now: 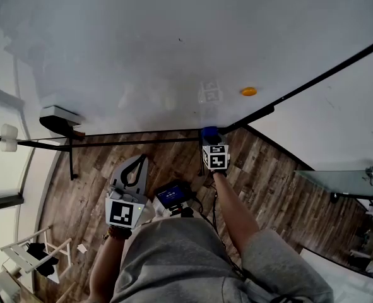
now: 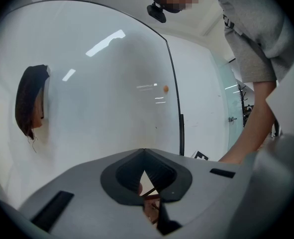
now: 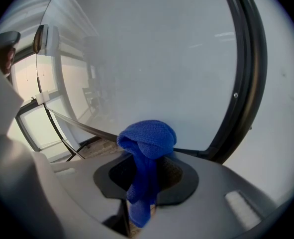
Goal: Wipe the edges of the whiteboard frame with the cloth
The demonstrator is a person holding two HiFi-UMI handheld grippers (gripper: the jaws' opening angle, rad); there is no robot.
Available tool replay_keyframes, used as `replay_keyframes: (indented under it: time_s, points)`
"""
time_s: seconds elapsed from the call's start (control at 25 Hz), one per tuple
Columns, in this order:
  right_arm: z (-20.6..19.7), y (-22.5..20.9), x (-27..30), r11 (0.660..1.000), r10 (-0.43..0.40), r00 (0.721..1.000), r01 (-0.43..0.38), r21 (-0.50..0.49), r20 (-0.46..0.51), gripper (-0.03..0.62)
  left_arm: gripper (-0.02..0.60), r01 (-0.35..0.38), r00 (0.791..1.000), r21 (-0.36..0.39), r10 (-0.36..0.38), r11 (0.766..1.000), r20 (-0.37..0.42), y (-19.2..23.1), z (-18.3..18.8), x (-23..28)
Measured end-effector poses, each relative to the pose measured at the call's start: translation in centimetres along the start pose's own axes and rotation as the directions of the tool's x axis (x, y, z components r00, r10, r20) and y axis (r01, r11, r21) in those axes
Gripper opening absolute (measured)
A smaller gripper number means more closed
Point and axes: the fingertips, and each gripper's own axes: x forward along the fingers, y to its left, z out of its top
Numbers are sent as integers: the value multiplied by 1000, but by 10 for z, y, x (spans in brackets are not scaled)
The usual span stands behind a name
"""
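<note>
Cloth (image 3: pixel 147 136) between tight jaws of right gripper (image 3: pixel 147 156), at whiteboard frame (image 3: pixel 248 73); left gripper (image 2: pixel 144 152) closed, empty.

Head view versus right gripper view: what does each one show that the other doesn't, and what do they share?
Only the head view shows the left claw and the orange dot on the whiteboard. Only the right gripper view shows, up close, the right claw shut on the cloth, with a tail of it hanging down between the jaws. Both show the blue cloth, the whiteboard and its black frame, with the cloth by the board's bottom corner.
</note>
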Motion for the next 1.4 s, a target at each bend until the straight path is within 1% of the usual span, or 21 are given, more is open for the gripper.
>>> replay_keyframes:
  time_s: [0.88, 1.4]
  points:
    - [2, 14, 2, 1000, 1, 1000, -1, 9, -10, 100, 6, -17, 1000, 4, 17, 1000, 0, 15, 2, -12]
    - [3, 25, 5, 1000, 16, 1000, -16, 13, -24, 101, 6, -29, 999, 2, 29, 1000, 14, 25, 4, -18]
